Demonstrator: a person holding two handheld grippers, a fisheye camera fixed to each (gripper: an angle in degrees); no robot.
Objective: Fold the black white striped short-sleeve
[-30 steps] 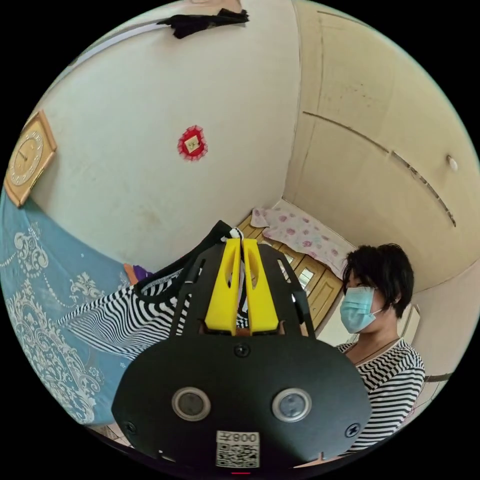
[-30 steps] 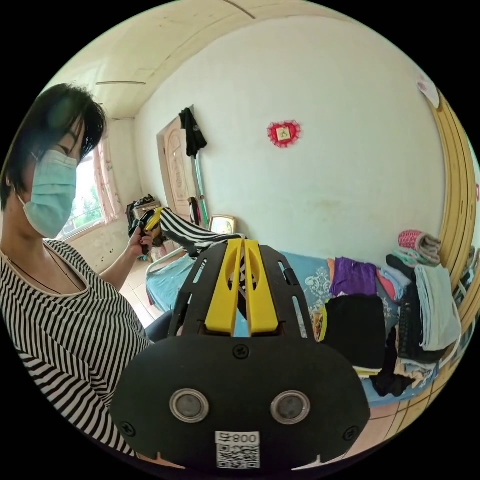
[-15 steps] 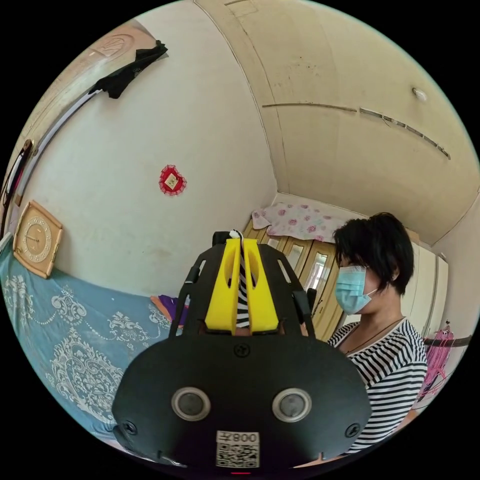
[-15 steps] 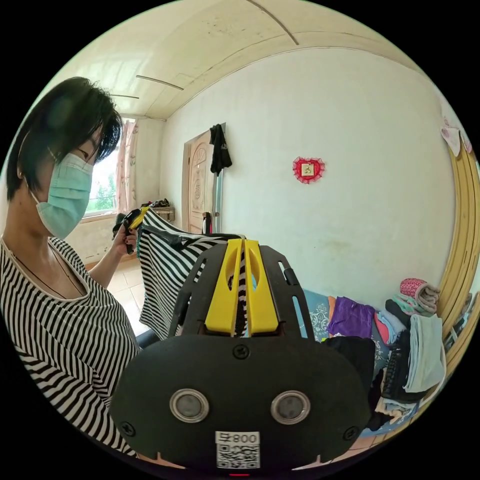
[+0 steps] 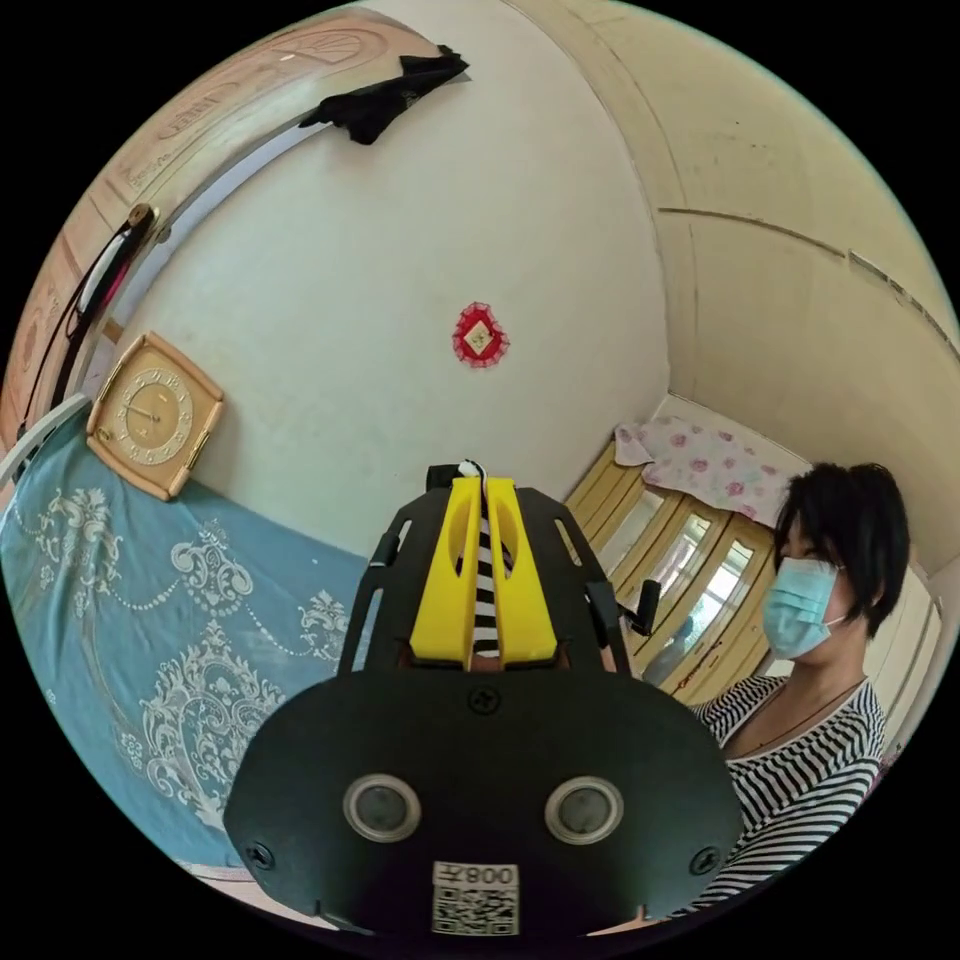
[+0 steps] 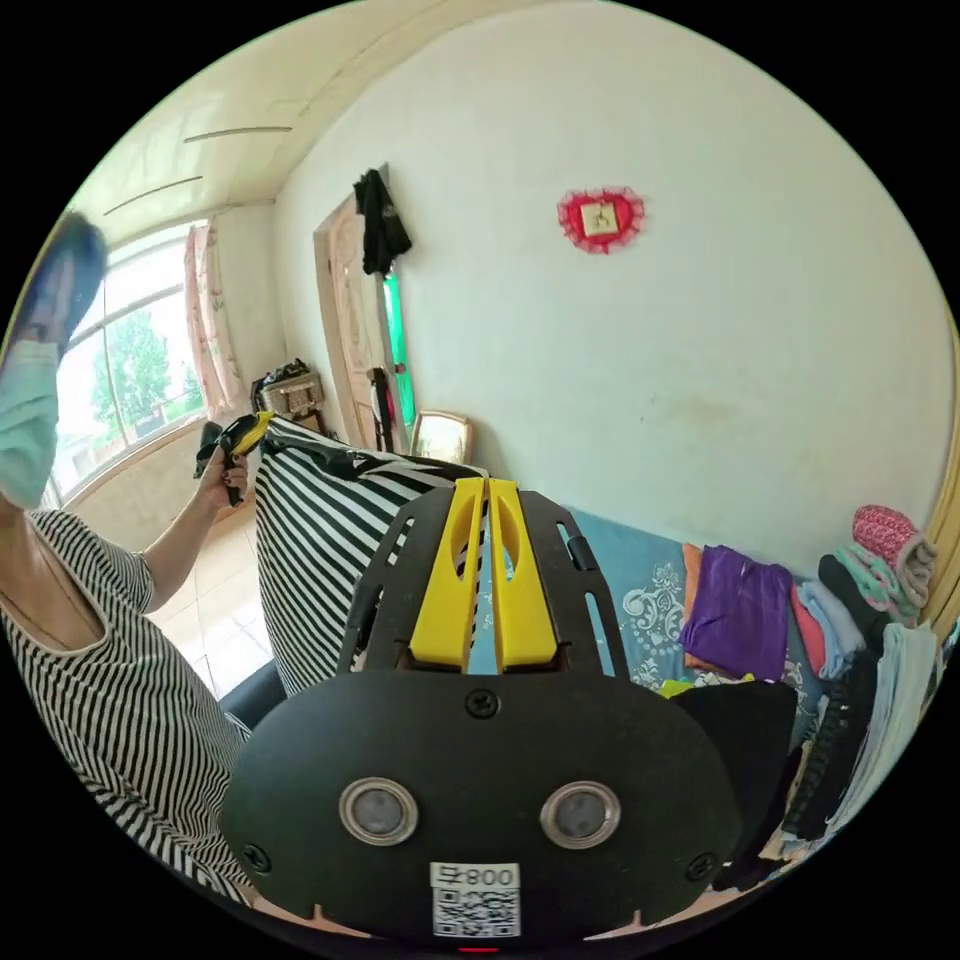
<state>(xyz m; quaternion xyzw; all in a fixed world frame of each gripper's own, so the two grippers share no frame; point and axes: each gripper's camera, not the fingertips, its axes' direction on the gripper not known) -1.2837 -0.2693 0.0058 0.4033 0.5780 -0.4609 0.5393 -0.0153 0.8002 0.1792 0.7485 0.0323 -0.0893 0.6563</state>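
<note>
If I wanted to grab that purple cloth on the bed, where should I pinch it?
Pinch the purple cloth at its free top edge, coming down from above. It lies flat on the blue bedspread, with other clothes stacked close on one side, so the open side toward the bedspread's bare part looks easiest to reach.

Both views up close, facing the shared red wall ornament.
</note>
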